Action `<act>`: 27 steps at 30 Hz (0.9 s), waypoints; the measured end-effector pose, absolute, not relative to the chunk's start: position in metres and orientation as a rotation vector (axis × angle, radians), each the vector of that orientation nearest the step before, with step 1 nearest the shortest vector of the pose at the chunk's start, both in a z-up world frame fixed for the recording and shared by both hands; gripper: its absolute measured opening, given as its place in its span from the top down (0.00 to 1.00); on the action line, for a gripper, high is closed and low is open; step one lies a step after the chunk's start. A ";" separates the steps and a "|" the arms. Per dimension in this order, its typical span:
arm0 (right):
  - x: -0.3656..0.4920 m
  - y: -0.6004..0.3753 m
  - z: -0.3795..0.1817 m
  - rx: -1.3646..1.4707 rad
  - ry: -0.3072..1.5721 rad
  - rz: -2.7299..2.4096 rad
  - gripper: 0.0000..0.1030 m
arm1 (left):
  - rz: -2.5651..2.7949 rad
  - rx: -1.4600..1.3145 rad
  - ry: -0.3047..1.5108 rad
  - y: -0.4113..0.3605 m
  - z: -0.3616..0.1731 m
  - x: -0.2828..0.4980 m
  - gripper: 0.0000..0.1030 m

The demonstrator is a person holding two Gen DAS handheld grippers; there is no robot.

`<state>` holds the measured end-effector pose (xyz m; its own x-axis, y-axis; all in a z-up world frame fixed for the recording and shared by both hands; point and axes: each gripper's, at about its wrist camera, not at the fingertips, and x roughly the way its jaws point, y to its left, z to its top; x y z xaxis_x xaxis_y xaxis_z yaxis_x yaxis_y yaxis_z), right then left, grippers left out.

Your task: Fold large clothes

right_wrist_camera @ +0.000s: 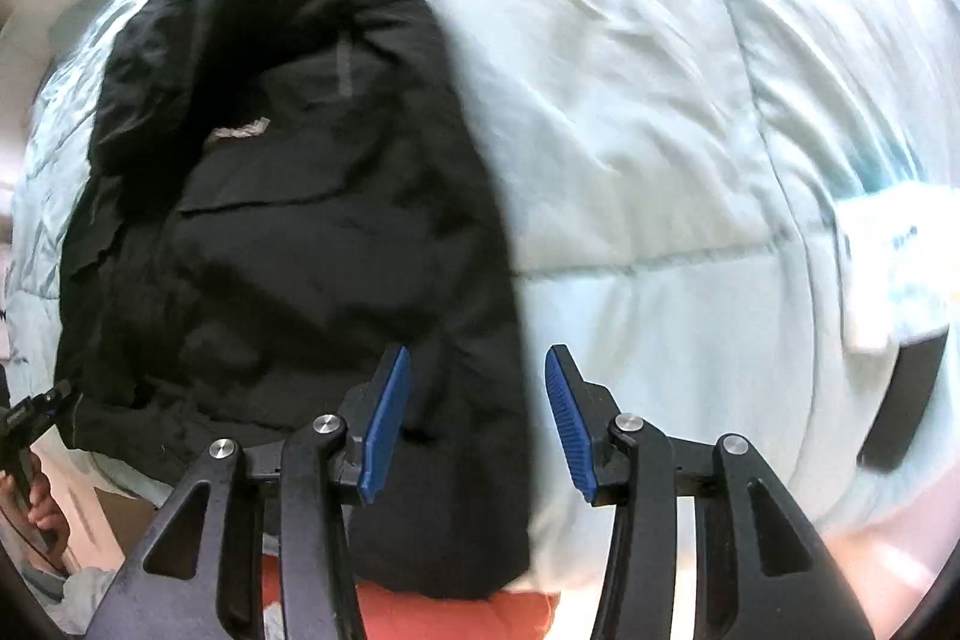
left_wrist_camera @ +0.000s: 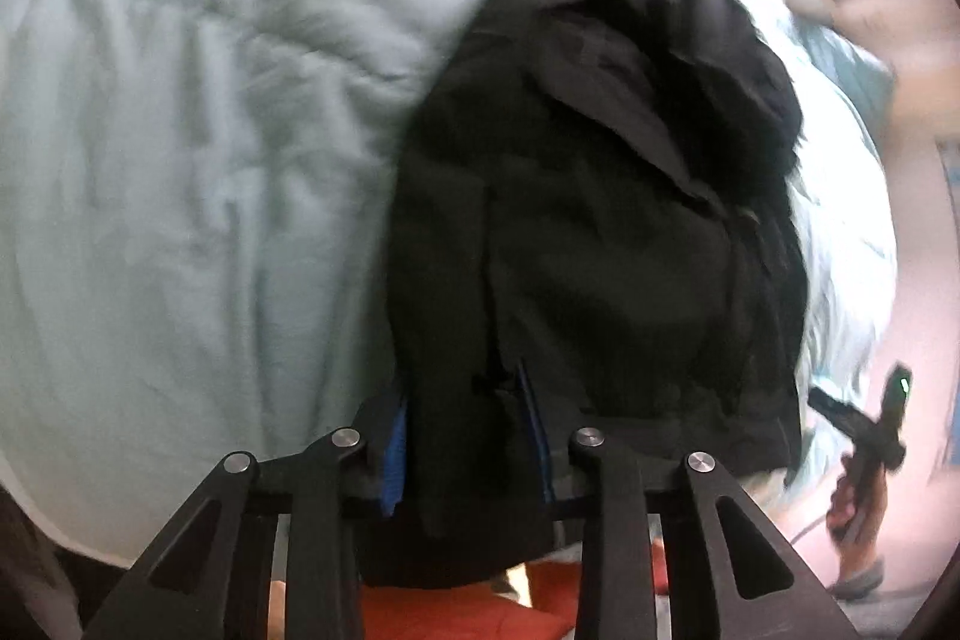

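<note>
A large black jacket (left_wrist_camera: 600, 196) lies crumpled lengthwise on a pale green quilt (left_wrist_camera: 180, 160). My left gripper (left_wrist_camera: 468, 436) has black fabric from the jacket's near hem bunched between its blue pads (left_wrist_camera: 393, 460); the jaws stand partly apart around the thick cloth. The jacket also shows in the right wrist view (right_wrist_camera: 300, 220), on the left half. My right gripper (right_wrist_camera: 477, 424) is open, its blue pads (right_wrist_camera: 384, 430) wide apart over the jacket's near right edge, with fabric below the gap but not clamped.
The quilt (right_wrist_camera: 690, 130) covers the bed. A white paper and a dark strap (right_wrist_camera: 900, 400) lie at the right. Orange fabric (right_wrist_camera: 450, 616) shows below the bed edge. The other gripper in a hand shows at the right of the left wrist view (left_wrist_camera: 864, 436).
</note>
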<state>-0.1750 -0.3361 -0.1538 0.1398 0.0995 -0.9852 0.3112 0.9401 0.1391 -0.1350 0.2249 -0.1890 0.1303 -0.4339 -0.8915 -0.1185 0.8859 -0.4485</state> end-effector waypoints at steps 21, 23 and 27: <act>-0.199 -0.299 -0.146 0.449 1.463 0.152 0.79 | -0.487 -0.532 1.405 0.196 -0.160 -0.118 0.66; -0.195 -0.295 -0.159 0.480 1.504 0.166 0.70 | -0.496 -0.528 1.439 0.187 -0.174 -0.116 0.58; -0.200 -0.290 -0.192 0.466 1.601 0.125 0.66 | -0.423 -0.505 1.571 0.179 -0.217 -0.124 0.48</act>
<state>-0.2004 -0.2896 -0.1921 -0.0160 0.3683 -0.9296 0.2190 0.9084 0.3561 -0.1244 0.1795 -0.2172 -0.0324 -0.5554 -0.8309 -0.0633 0.8308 -0.5529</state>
